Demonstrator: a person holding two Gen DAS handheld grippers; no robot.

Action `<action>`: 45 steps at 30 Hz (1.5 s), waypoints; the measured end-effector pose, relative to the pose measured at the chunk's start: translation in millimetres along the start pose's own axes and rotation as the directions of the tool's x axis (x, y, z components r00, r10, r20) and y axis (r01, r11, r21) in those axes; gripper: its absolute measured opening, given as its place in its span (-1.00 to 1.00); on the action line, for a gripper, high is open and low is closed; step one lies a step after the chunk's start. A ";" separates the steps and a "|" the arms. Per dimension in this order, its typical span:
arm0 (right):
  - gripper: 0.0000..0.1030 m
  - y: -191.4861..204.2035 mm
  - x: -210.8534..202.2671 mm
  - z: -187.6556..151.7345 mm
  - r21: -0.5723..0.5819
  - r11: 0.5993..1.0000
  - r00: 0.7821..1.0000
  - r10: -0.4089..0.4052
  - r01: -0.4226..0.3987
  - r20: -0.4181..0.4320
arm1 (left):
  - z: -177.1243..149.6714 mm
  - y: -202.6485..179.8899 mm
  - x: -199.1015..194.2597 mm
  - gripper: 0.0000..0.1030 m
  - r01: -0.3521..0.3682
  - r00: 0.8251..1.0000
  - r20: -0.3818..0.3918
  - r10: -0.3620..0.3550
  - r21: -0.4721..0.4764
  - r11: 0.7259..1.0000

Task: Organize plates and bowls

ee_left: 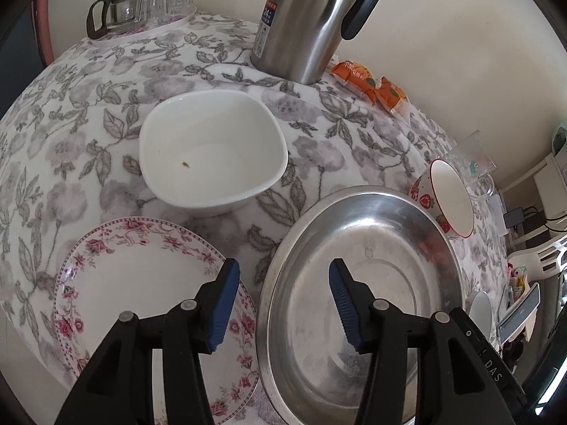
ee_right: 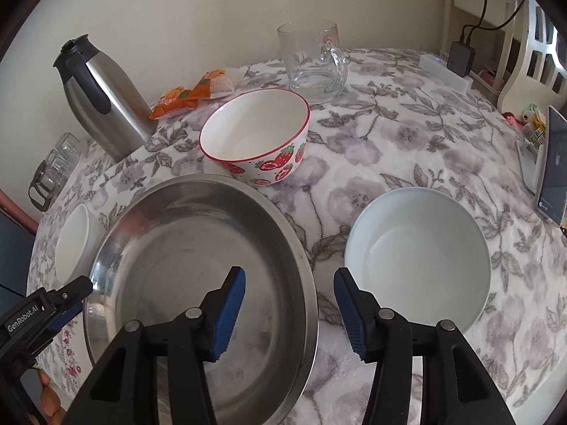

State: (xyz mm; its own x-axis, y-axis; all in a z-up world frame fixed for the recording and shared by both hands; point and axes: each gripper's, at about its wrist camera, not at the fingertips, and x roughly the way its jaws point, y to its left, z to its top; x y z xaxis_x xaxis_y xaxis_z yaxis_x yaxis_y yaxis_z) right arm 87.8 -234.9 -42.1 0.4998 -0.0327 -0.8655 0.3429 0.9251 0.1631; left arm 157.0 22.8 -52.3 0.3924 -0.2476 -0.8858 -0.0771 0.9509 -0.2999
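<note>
A wide steel pan (ee_left: pixel 372 283) (ee_right: pixel 184 248) lies on the flowered tablecloth, its left edge over a pink-flowered plate (ee_left: pixel 141 283). My left gripper (ee_left: pixel 283 304) is open astride the pan's left rim, one pad above the plate and one above the pan. My right gripper (ee_right: pixel 288 308) is open astride the pan's right rim, its outer finger between the pan and a pale blue bowl (ee_right: pixel 418 258). No pad presses on the rim. Behind stand a white square bowl (ee_left: pixel 212 152) (ee_right: pixel 76 244) and a strawberry bowl (ee_left: pixel 450 198) (ee_right: pixel 255 134).
A steel jug (ee_left: pixel 308 17) (ee_right: pixel 102 99) and orange snack packets (ee_left: pixel 372 85) sit by the wall. A tray of glasses (ee_left: pixel 141 10) is at the far left, a glass mug (ee_right: pixel 312 60) at the back, and a phone (ee_right: pixel 553 166) at the table's right edge.
</note>
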 end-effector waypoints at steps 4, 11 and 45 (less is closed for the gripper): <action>0.28 -1.2 -8.0 2.1 0.008 1.000 1.000 -0.008 0.008 0.023 | 0.6 -1.5 -3.6 0.15 0.000 1.000 -0.003 0.000 0.009 1.000; 0.58 -4.5 -11.0 2.3 0.018 1.000 1.000 -0.011 0.011 0.027 | 1.8 3.5 -6.5 0.54 -0.059 0.998 -0.001 0.059 0.002 0.998; 1.00 72.4 -42.7 -13.3 -0.174 0.969 0.975 0.198 -0.178 0.104 | 19.1 79.5 -65.5 0.94 -0.242 0.932 0.257 0.257 -0.089 0.966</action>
State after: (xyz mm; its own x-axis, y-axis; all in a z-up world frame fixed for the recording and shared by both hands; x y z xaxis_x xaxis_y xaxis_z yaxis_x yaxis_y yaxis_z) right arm 80.7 -161.5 0.4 0.6377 0.1115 -0.7621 0.1052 0.9676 0.2296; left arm 142.7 118.1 -11.4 0.5810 0.0611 -0.8116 -0.2509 0.9620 -0.1072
